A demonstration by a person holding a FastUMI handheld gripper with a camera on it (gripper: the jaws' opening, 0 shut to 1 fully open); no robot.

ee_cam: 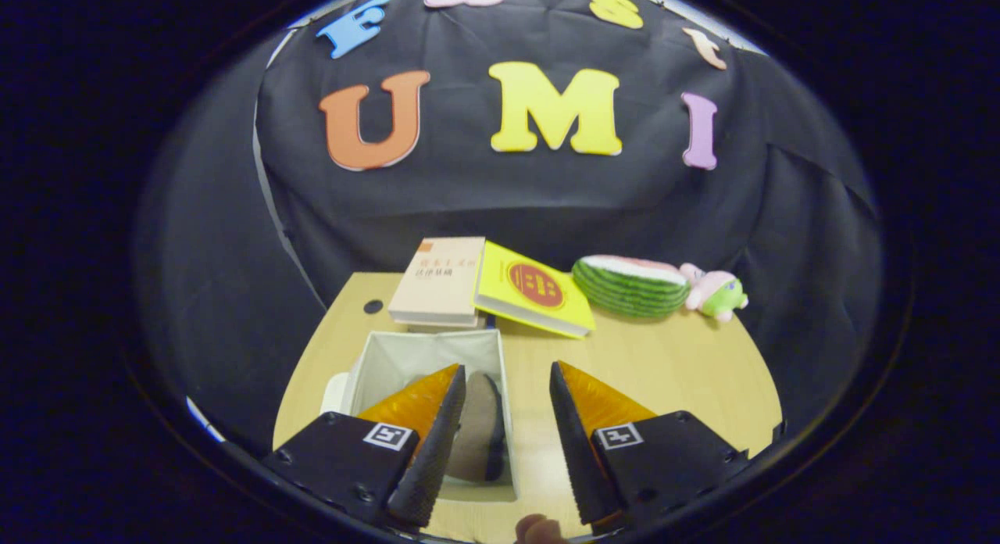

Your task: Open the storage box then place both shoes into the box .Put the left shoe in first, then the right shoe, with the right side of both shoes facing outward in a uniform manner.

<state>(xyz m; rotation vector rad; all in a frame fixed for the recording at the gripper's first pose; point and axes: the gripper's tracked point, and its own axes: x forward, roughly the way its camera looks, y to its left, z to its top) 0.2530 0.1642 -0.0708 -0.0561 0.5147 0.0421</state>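
Gripper view looks down along the two fingers of the gripper (508, 384), which stand well apart with nothing held between them. A fingertip of the person (539, 528) holding the tool shows at the bottom, between the finger bases. Just under and ahead of the left finger (437, 427) sits an open white storage box (426, 352) on a light wooden table (664, 372); the right finger hovers over bare tabletop just beside the box's right wall. Inside the box lies one shoe (478, 427), grey-brown with a dark edge, partly hidden behind the left finger (which of the pair it is cannot be told from here). A white, rounded piece (336, 391) shows against the box's left side. Beyond the box, near the table's far edge, a beige book (437, 282) rests on another, and a yellow book (535, 290) leans against it. Further right lie a toy watermelon slice (629, 286) and, touching it, a small pink and green plush toy (715, 292). A small dark hole (373, 306) marks the table left of the books.
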